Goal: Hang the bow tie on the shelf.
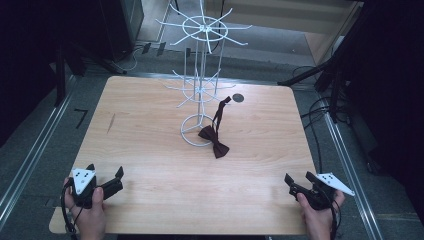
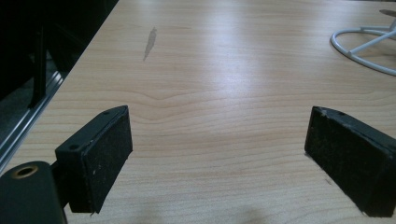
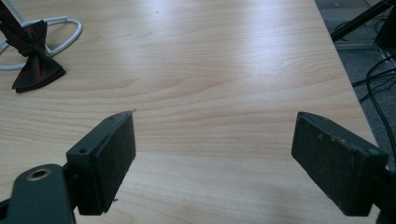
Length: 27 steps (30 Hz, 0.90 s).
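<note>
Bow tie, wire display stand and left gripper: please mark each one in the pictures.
Bow tie [image 1: 215,141], high view, on the dark knot.
Wire display stand [image 1: 202,67], high view, on the upright pole.
Left gripper [image 1: 106,175], high view, midway between its open fingertips.

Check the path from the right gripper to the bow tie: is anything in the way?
Nothing visible. Bare table lies between the open right gripper and the bow tie. The tie lies against the rack base ring, its strap rising toward the hooks, so the rack crowds its far side only.
</note>
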Each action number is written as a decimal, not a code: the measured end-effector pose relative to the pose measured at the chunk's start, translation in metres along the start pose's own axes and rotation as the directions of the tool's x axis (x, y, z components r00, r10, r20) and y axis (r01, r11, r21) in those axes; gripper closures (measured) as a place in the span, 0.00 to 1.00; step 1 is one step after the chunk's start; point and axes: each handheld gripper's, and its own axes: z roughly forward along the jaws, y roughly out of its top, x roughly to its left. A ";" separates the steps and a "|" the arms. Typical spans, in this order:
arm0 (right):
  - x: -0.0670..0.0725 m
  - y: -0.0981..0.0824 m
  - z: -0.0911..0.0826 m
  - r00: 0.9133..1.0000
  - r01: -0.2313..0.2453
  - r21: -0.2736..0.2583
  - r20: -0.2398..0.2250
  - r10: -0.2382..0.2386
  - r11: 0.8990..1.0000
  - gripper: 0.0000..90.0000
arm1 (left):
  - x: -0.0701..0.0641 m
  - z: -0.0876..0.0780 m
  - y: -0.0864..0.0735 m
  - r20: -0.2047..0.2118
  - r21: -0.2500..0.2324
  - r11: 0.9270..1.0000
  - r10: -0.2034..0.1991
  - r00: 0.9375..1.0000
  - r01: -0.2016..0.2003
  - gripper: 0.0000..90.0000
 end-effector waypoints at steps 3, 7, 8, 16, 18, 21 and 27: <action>-0.007 -0.006 -0.006 1.000 0.000 0.001 0.014 0.000 1.000 0.16 | 0.000 0.000 0.000 -0.001 0.000 1.000 0.002 1.000 -0.002 0.09; -0.012 -0.011 -0.010 1.000 -0.002 0.006 0.027 0.002 1.000 0.16 | -0.001 0.000 0.000 0.000 0.001 1.000 0.006 1.000 -0.006 0.09; -0.014 -0.012 -0.011 1.000 0.001 0.007 0.030 -0.001 1.000 0.16 | -0.001 0.000 0.000 -0.003 0.000 1.000 0.006 1.000 -0.006 0.09; -0.027 -0.019 -0.022 0.998 -0.006 0.010 0.067 0.005 1.000 0.16 | 0.000 0.000 0.000 0.003 0.000 1.000 0.003 1.000 -0.003 0.09; -0.029 -0.021 -0.023 0.997 -0.014 0.009 0.074 0.014 1.000 0.16 | 0.001 0.000 0.000 0.006 -0.001 1.000 0.002 1.000 -0.002 0.09; -0.032 -0.024 -0.027 0.996 -0.047 -0.017 0.081 0.048 0.999 0.16 | 0.001 0.000 0.000 0.008 -0.001 1.000 0.001 1.000 -0.001 0.09; -0.029 -0.027 -0.027 0.999 -0.006 -0.014 0.053 0.007 1.000 0.16 | -0.002 -0.001 0.000 -0.002 -0.001 1.000 0.016 1.000 -0.016 0.09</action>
